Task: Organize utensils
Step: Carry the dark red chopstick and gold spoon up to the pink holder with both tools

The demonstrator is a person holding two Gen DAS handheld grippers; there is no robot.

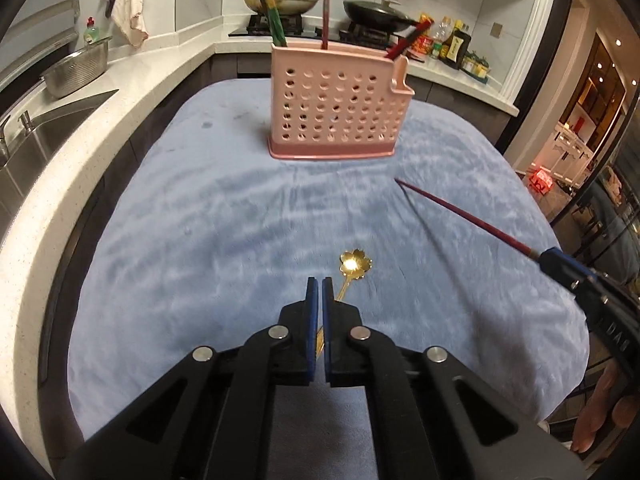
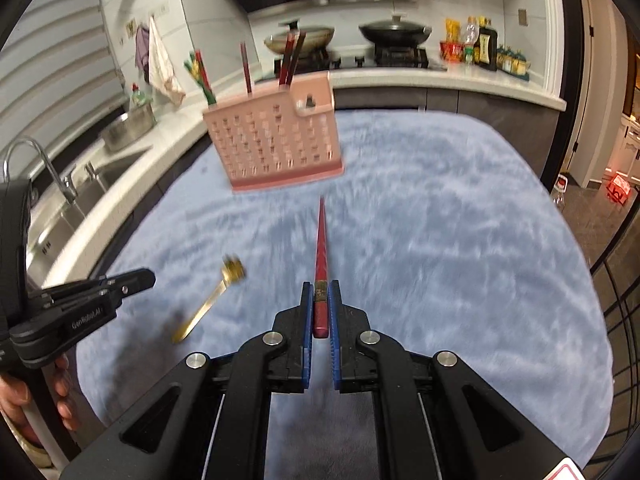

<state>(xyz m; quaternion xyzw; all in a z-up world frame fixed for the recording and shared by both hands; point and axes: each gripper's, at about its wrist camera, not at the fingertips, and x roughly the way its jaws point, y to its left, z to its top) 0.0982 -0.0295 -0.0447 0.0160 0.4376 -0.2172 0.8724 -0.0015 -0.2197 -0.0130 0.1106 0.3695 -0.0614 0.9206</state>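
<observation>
Nearest the lens, the left gripper (image 1: 319,286) is pinching the thin handle of a gold flower-bowled spoon (image 1: 355,265), its blue pads pressed almost together, with the bowl sticking out toward one o'clock past the tips; the grip is sitting low on a narrow, slick handle, so the spoon is likely pivoting or sliding out if the hand is swinging fast, and the right wrist view is already showing it blurred. The right gripper (image 2: 321,294) is clamping the thick end of a red chopstick (image 2: 321,232), which is pointing toward twelve o'clock at the holder; a long stick held at one end is prone to wagging, and its tip could be catching the rim or jabbing the perforated wall and tipping the light holder over. With both tools converging on one target, the two grippers could also be knocking together. Farther out, at twelve o'clock, the pink utensil holder (image 1: 334,108) is standing upright with several chopsticks already leaning in its compartments. Everything is resting on a rumpled blue plush cloth (image 1: 192,216), soft enough to be letting the holder rock. Beyond, a white counter is curving round, with a steel sink (image 1: 48,128) at nine o'clock and lidded pans on a stove (image 1: 280,24) at twelve.
</observation>
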